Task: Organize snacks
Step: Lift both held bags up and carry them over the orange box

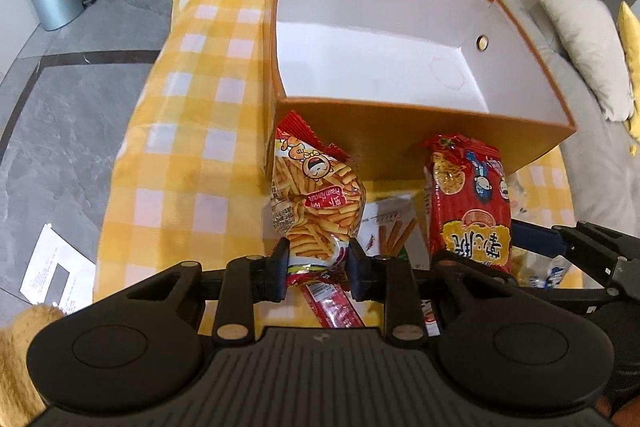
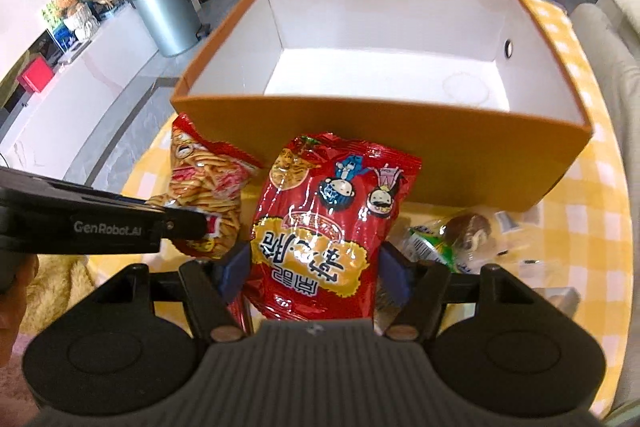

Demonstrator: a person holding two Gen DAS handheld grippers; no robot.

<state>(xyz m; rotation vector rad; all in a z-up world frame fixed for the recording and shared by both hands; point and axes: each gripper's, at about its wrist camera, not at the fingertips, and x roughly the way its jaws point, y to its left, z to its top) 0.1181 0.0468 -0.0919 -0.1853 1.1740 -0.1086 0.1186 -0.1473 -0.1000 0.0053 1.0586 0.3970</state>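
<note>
A: Left tool (image 1: 318, 267) is clenched on the prawn-stick bag (image 1: 316, 203) by its bottom seam; right tool (image 2: 316, 267) grips the red noodle-snack bag (image 2: 320, 227), both at lower centre.

B: Thin seam could slip. The orange box (image 1: 420, 143) has a near wall that blocks the way; a green packet (image 2: 436, 243) lies on the counter (image 1: 192, 131).

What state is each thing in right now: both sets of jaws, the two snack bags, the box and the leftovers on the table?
Left gripper: jaws shut on the prawn-stick bag.
Right gripper: jaws shut on the red noodle bag.
Prawn-stick bag: held by its lower end.
Red noodle bag: held across its width.
Orange box: open, empty.
Wrapped pastry: lying on the table.
</note>
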